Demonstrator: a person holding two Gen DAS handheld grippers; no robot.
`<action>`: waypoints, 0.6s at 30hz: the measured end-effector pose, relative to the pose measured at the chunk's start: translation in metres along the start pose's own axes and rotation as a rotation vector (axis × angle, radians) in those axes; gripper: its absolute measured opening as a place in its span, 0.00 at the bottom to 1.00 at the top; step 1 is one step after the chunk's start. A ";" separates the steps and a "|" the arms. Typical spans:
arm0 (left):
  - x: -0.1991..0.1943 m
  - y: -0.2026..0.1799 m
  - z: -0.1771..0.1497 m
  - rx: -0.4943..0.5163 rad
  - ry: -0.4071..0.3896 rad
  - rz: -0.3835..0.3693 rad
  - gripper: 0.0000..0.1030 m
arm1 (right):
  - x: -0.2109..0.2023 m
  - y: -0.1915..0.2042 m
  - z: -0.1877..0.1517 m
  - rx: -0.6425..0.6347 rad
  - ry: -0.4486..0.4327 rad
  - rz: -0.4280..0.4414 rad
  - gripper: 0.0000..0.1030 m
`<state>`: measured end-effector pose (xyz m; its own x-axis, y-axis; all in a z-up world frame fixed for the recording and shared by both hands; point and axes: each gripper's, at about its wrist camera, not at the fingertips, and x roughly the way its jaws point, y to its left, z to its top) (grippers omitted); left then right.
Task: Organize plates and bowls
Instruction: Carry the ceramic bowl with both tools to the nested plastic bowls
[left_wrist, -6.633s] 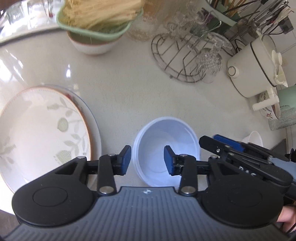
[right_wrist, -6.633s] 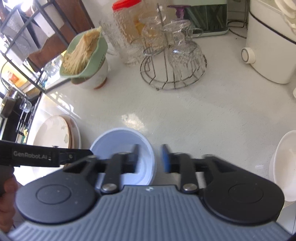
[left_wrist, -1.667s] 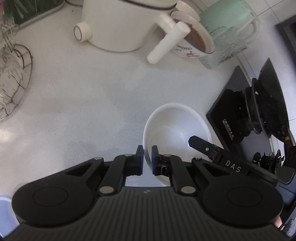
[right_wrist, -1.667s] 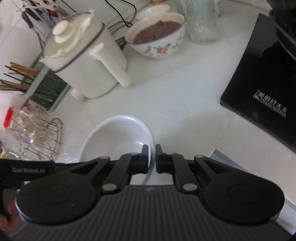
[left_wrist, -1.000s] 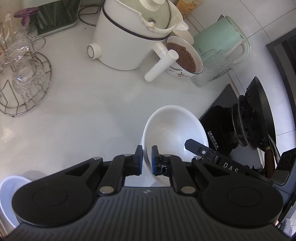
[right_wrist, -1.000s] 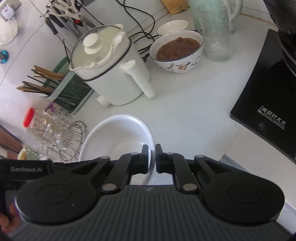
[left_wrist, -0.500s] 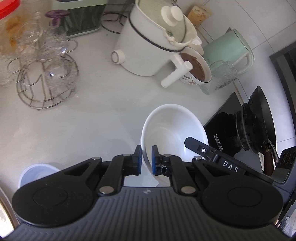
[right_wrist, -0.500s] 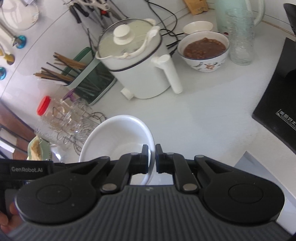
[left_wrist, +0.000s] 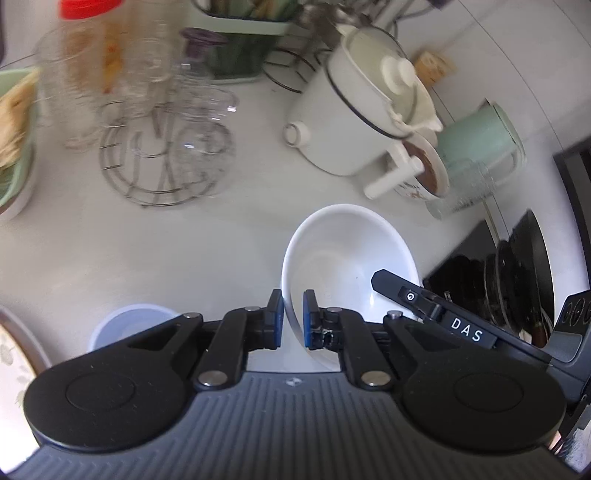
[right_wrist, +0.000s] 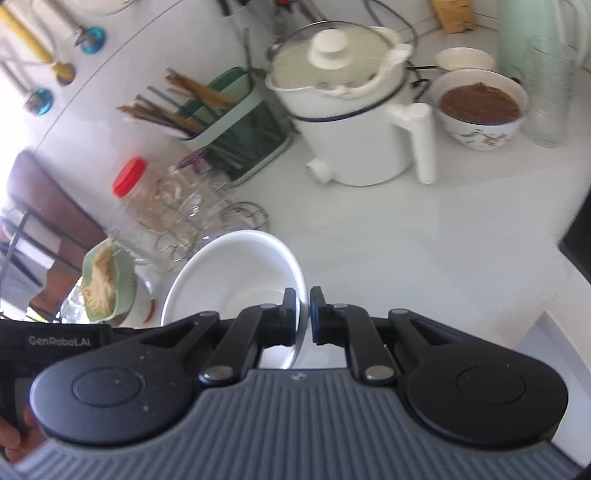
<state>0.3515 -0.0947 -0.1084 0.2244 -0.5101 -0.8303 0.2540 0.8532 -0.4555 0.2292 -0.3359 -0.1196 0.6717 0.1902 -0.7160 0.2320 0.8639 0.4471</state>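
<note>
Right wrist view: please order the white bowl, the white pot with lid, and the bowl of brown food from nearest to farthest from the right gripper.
1. white bowl: clamped by its rim in the right gripper, to its left.
2. white pot with lid: ahead, mid-counter.
3. bowl of brown food: farthest, upper right beyond the pot's handle.

Both wrist views looked steeply down on the counter (left_wrist: 229, 236) from close above. Each faced toward the white pot (left_wrist: 354, 122) (right_wrist: 347, 122). Shared: white bowl (left_wrist: 343, 254) (right_wrist: 236, 273), glass rack (left_wrist: 166, 162) (right_wrist: 207, 221).
</note>
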 end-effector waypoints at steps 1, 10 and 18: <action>-0.004 0.005 -0.002 -0.012 -0.008 0.004 0.10 | 0.002 0.005 0.000 -0.013 0.004 0.006 0.10; -0.029 0.042 -0.022 -0.119 -0.069 0.046 0.10 | 0.022 0.042 -0.010 -0.122 0.084 0.053 0.11; -0.046 0.076 -0.046 -0.234 -0.113 0.078 0.11 | 0.041 0.073 -0.023 -0.218 0.149 0.096 0.12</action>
<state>0.3174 -0.0016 -0.1194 0.3420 -0.4396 -0.8305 0.0104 0.8855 -0.4645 0.2577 -0.2542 -0.1287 0.5683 0.3291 -0.7541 0.0042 0.9153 0.4027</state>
